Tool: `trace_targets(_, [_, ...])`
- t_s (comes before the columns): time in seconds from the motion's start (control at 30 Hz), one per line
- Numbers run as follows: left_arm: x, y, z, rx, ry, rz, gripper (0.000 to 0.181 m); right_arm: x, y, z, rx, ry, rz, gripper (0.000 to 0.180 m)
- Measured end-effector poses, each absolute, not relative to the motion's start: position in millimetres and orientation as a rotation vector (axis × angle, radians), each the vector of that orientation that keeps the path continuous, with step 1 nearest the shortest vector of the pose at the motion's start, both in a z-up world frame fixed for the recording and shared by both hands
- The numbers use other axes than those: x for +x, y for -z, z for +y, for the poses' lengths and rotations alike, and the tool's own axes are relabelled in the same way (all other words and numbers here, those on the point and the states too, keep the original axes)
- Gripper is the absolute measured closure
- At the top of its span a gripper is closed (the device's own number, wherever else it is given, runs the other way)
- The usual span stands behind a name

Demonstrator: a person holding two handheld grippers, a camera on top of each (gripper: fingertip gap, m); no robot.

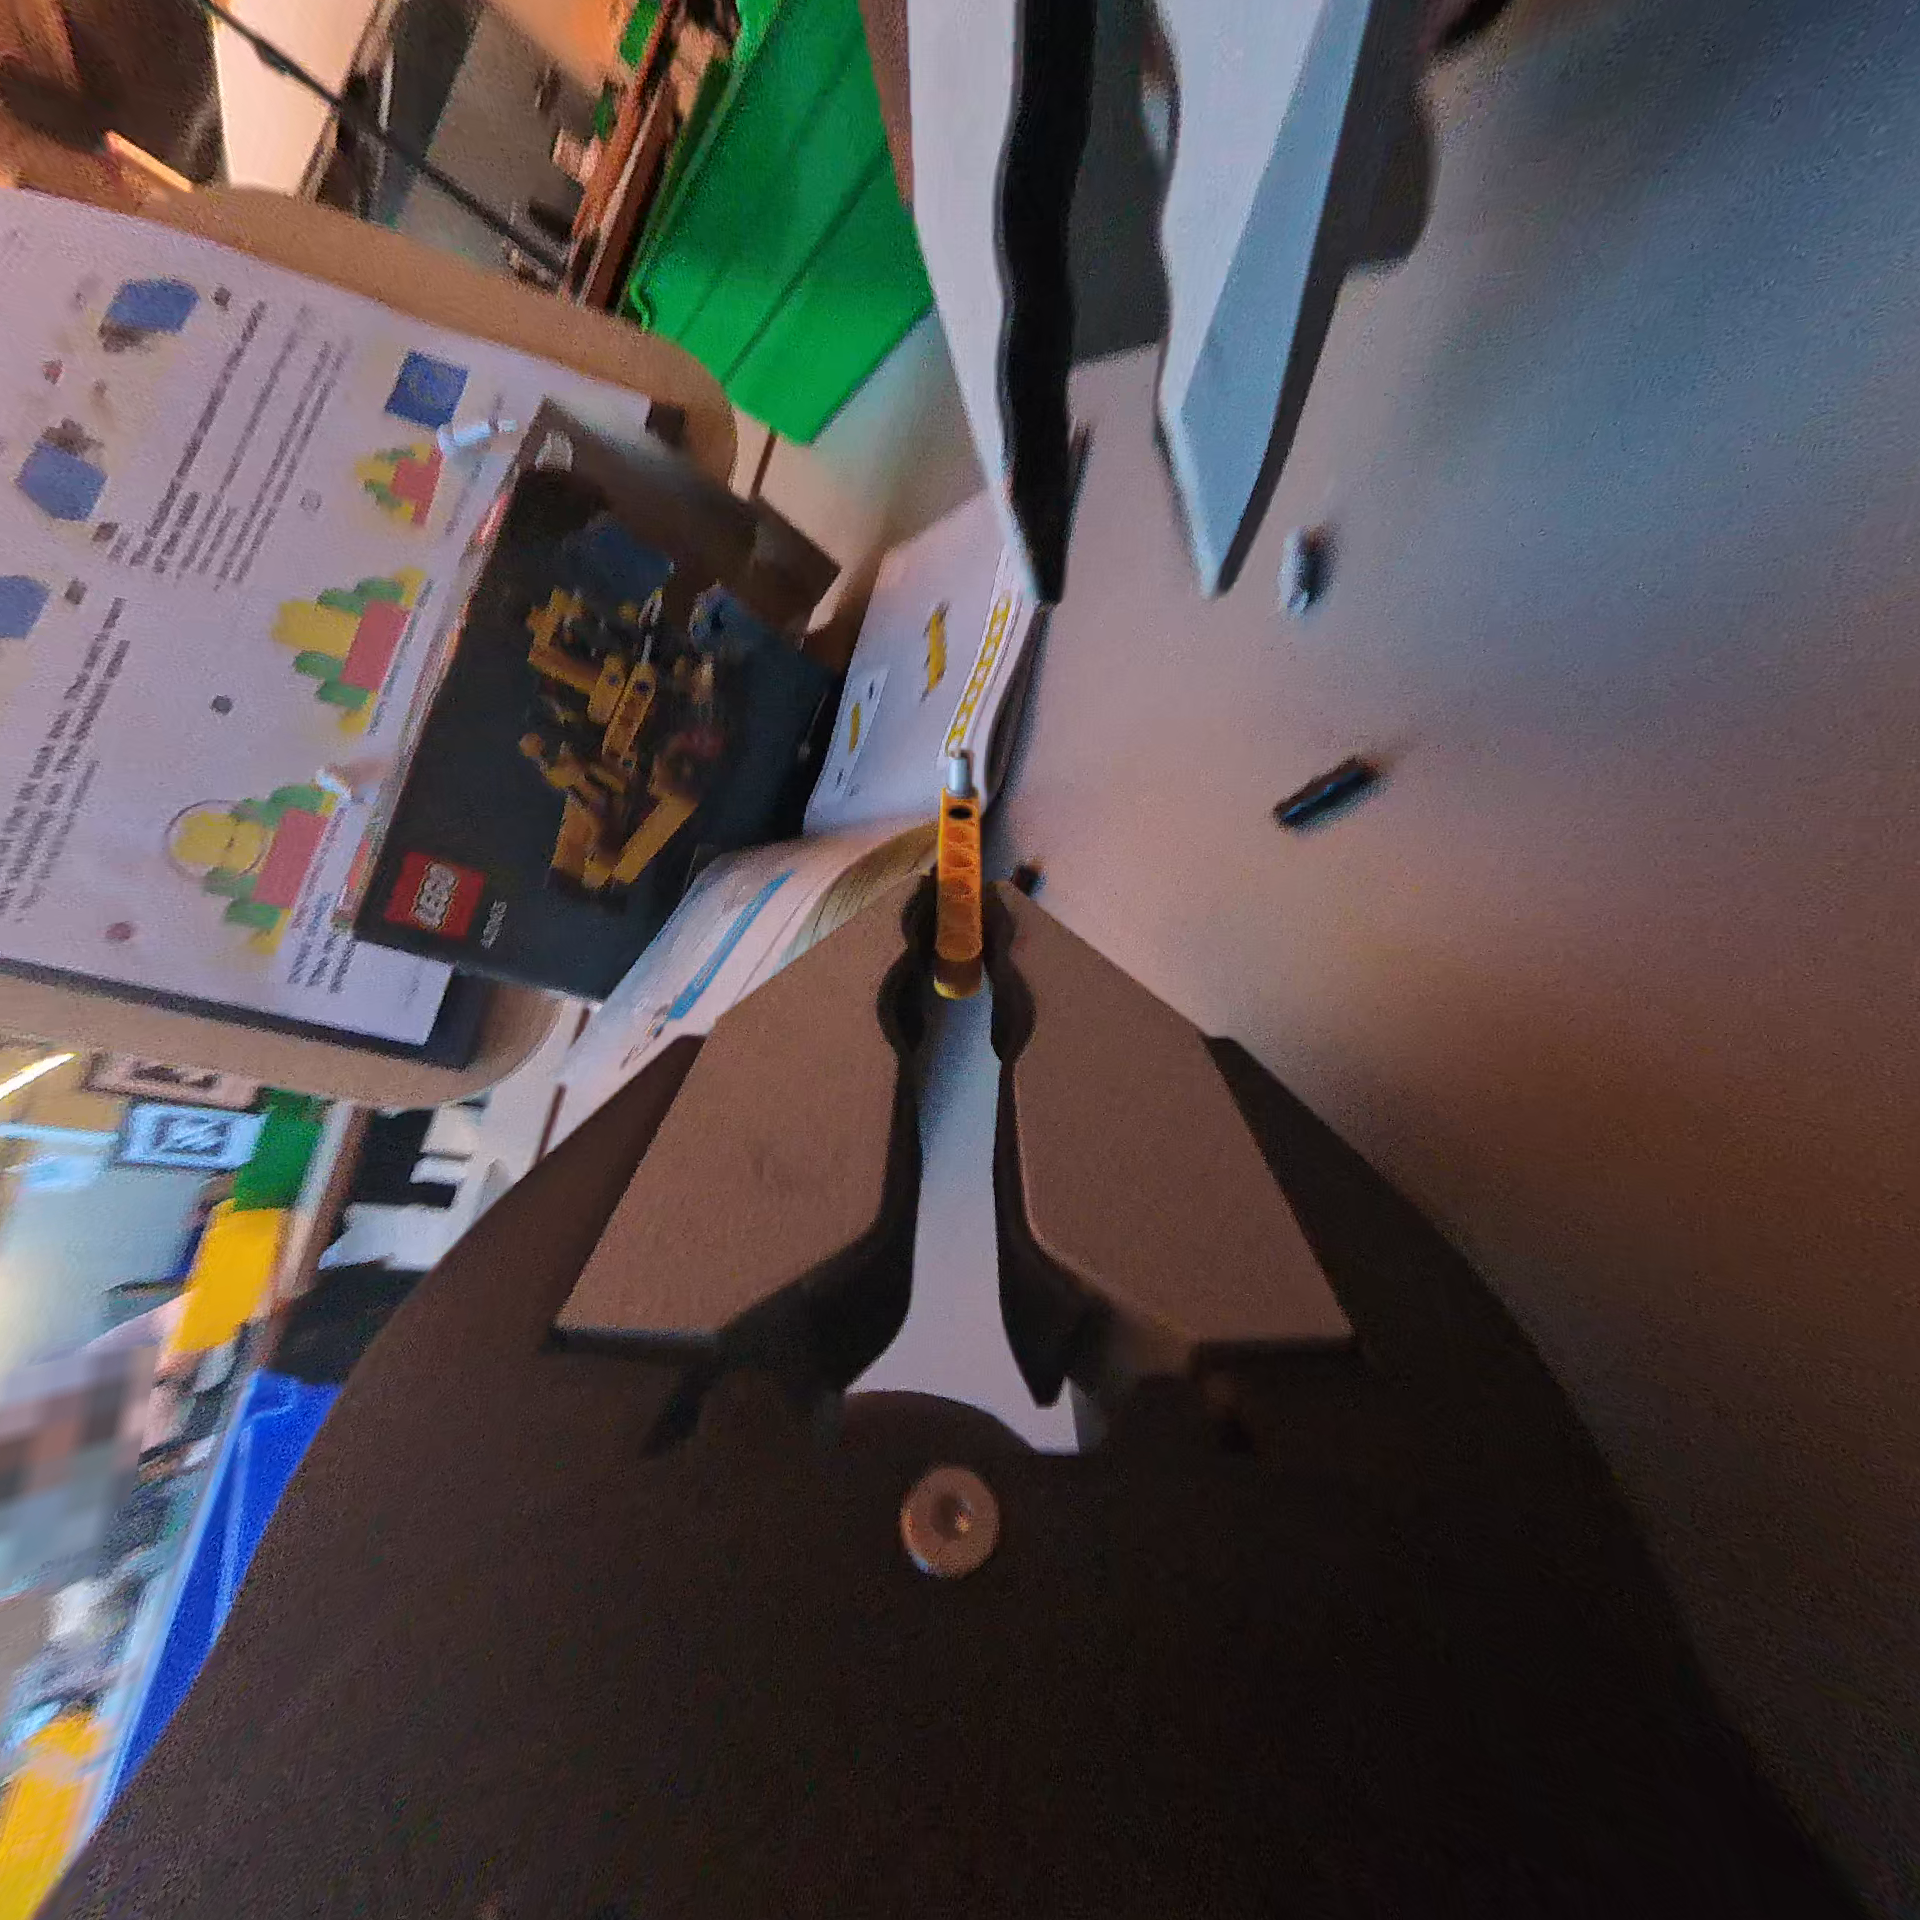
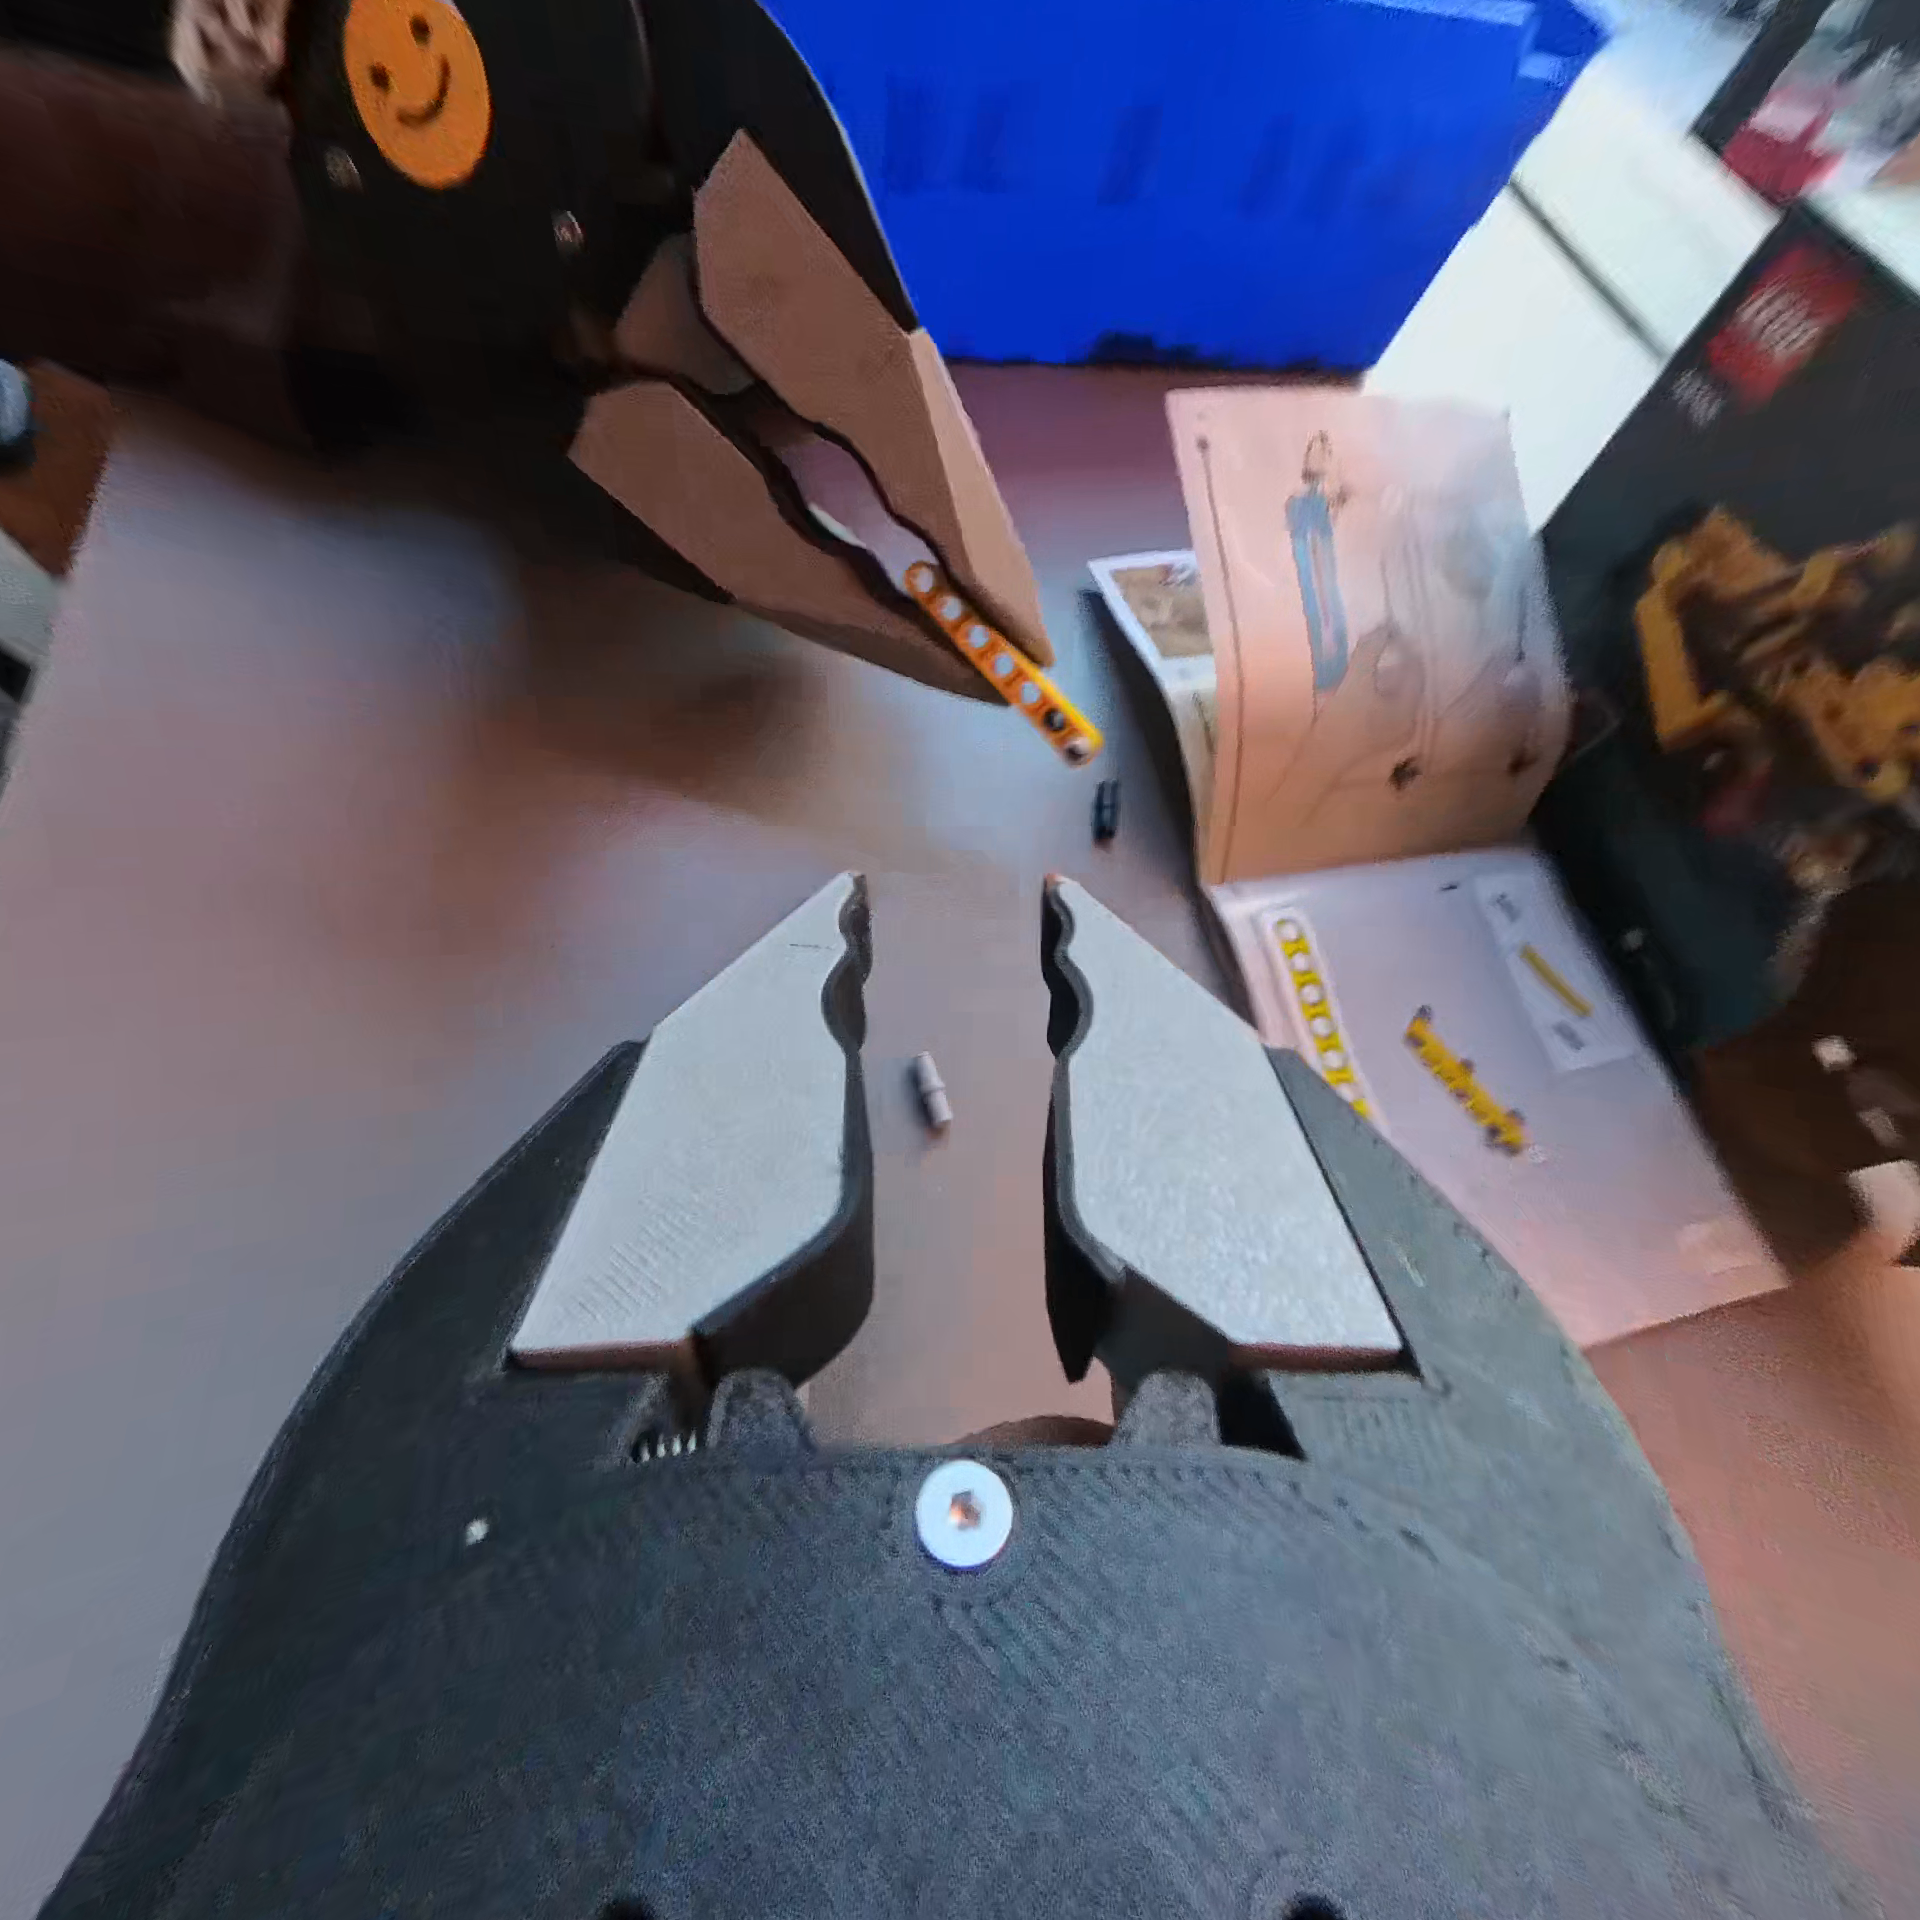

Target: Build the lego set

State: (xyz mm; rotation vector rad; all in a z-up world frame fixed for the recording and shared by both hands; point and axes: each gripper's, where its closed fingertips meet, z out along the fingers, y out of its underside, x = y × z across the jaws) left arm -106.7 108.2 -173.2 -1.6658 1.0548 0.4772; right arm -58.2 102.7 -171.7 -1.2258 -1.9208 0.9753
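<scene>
My left gripper point(image 1: 958, 896) is shut on a yellow beam with holes point(image 1: 958, 862), held on edge above the table, with a grey pin point(image 1: 958, 774) at its far end. In the right wrist view the left gripper point(image 2: 1023, 681) comes in from the upper left with the beam point(image 2: 997, 657) sticking out past its tips. My right gripper point(image 2: 954, 899) is open and empty, low over the table. A loose grey pin point(image 2: 932, 1089) lies on the table between its fingers. A black pin point(image 2: 1107, 810) lies just beyond them, below the beam's end.
An open instruction booklet point(image 2: 1455, 1039) lies to the right, with the black set box point(image 2: 1766, 623) behind it. A blue bin point(image 2: 1143, 156) stands at the far edge. More black pins point(image 1: 1325, 795) lie on the dark table point(image 2: 416, 831). A printed sheet point(image 1: 208, 623) rests by the box point(image 1: 582, 727).
</scene>
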Motion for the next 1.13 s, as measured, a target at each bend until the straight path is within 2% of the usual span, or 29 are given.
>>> trace_targets(0.07, [-112.7,176.5,110.5,-1.674,-0.551,1.065,0.175,-56.3,178.0,93.0,-1.318,-1.057,-1.96,0.152])
trace_targets(0.17, [-115.9,174.9,112.4,-1.669,-0.582,1.053,0.176,-57.2,187.9,78.5,-1.398,-1.099,-2.008,0.148])
trace_targets(0.33, [-122.8,175.3,115.3,-1.675,-0.643,1.028,0.175,-61.3,199.7,74.6,-1.458,-0.973,-2.013,0.148])
trace_targets(0.63, [-113.9,178.2,116.5,-1.663,-0.617,1.037,0.175,-69.4,211.7,80.4,-1.457,-0.806,-1.998,0.177])
trace_targets(1.13, [-109.4,181.6,115.2,-1.656,-0.609,1.063,0.175,-74.5,211.9,85.9,-1.436,-0.783,-1.993,0.178])
